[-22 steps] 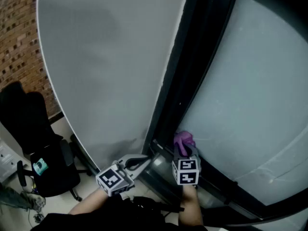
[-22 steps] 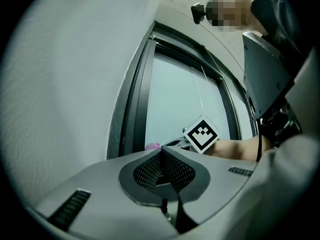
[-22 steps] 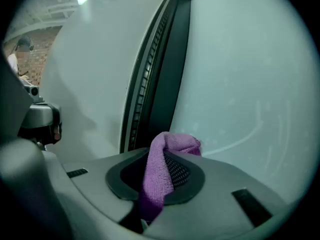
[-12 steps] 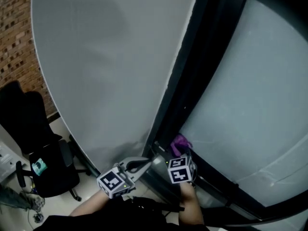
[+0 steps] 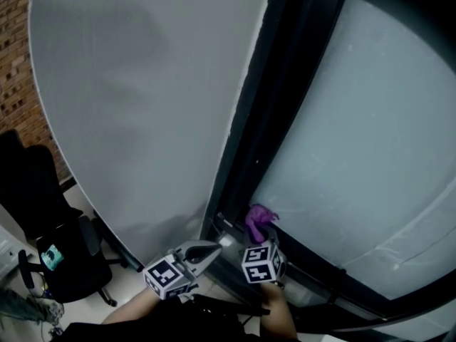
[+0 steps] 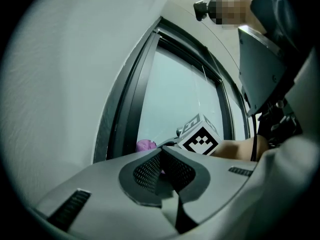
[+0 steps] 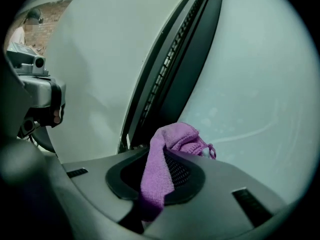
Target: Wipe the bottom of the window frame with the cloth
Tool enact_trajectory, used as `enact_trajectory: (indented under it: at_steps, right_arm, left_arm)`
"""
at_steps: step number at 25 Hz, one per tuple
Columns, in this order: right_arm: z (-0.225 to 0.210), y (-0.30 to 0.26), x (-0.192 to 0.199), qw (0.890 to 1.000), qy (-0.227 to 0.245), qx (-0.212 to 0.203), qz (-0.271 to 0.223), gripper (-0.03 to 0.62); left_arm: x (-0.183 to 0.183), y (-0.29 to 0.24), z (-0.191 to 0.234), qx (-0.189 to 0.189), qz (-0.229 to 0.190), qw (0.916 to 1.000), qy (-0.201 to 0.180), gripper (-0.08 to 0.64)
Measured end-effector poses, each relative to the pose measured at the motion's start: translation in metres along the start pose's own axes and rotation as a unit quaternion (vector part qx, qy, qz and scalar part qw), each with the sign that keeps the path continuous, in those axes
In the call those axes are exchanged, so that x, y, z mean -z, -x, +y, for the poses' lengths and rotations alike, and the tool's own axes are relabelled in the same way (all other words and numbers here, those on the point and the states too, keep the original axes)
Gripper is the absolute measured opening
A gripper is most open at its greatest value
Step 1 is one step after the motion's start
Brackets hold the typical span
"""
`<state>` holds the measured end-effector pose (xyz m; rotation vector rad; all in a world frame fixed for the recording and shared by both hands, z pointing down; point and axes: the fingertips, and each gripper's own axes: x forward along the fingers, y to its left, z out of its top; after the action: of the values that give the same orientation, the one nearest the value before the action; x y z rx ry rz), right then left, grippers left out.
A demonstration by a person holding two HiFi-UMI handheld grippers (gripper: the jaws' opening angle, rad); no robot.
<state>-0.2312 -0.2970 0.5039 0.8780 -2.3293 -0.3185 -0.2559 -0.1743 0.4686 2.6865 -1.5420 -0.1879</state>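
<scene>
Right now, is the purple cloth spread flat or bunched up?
Bunched up: the right gripper pinches the cloth into a crumpled wad, with one end hanging down.

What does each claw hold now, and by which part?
The right claw pinches the purple cloth near its middle, with a bunched end sticking out beyond the claw. The left claw is shut and empty.

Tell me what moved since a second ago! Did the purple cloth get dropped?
The right gripper slid the purple cloth a little to the left along the bottom of the window frame, toward the corner. Nothing was picked up or let go. The left gripper stayed shut and empty near that corner, and the right one stayed shut on the cloth.
</scene>
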Motion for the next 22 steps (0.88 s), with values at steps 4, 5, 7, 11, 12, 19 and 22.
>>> enact_trajectory:
  at_steps: [4,5,7,11,12,19,22]
  right_arm:
    - [-0.004,0.01,0.007,1.0,-0.005,0.01,0.01,0.066]
    - [-0.004,0.013,0.008,1.0,-0.002,0.014,0.014,0.066]
    - [-0.007,0.017,0.009,1.0,0.004,0.023,0.016,0.066]
    - [-0.013,0.025,0.015,0.999,-0.007,0.029,0.016,0.066]
    - [-0.015,0.027,0.019,0.999,-0.017,0.03,0.017,0.066]
    - [-0.036,0.048,0.042,0.995,-0.093,0.04,0.013,0.066]
    - [-0.043,0.057,0.049,0.993,-0.105,0.05,0.016,0.066]
  left_arm:
    - [-0.009,0.0,-0.006,0.005,-0.005,1.0,-0.003,0.002]
    - [-0.009,0.0,-0.007,0.008,-0.005,0.9999,-0.003,0.002]
    - [-0.007,-0.001,-0.009,0.015,-0.004,0.9999,-0.002,0.002]
    - [-0.005,-0.005,-0.011,0.022,0.0,0.9998,-0.001,0.002]
    - [-0.005,-0.007,-0.011,0.024,0.001,0.9997,0.0,0.003]
    - [0.0,-0.024,-0.025,0.056,0.007,0.9984,0.001,0.002]
    - [0.001,-0.032,-0.033,0.072,0.009,0.9974,0.002,0.003]
